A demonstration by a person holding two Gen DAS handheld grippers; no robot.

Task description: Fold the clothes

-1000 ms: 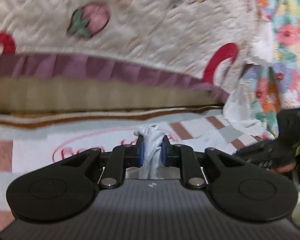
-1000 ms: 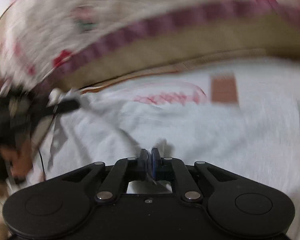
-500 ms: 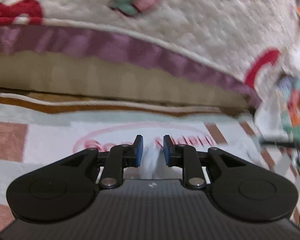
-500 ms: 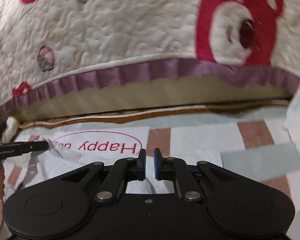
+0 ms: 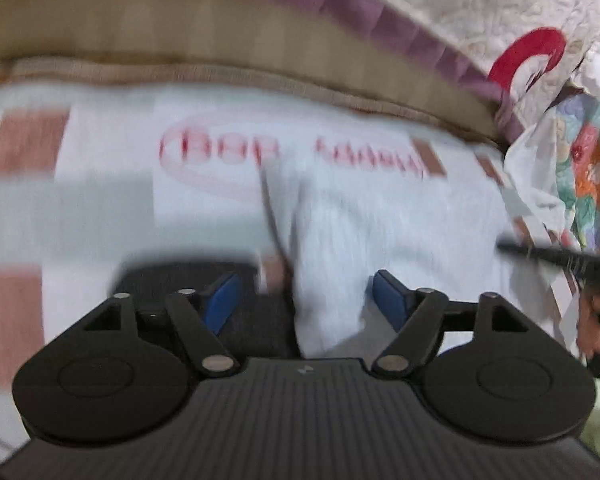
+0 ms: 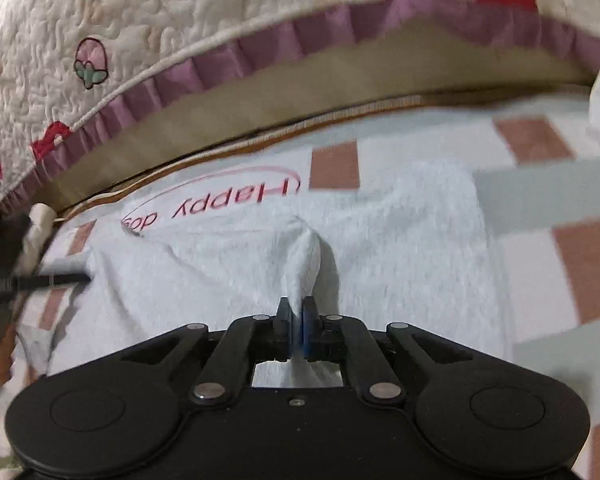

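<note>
Your left hand-held gripper [image 5: 304,300] has let go, jaws opening wide over the white garment [image 6: 400,248]; your right hand-held gripper [image 6: 297,322] pinches a ridge just ahead on the bed [image 6: 540,184]; next, probably carry that fold across.

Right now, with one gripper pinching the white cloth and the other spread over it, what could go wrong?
1. The right gripper pinches only a thin ridge of the white cloth; a pull may slip it free.
2. The left gripper is opening over a raised fold; it may close on several layers.
3. The cloth lies on the checked blanket, which could get caught too.
</note>
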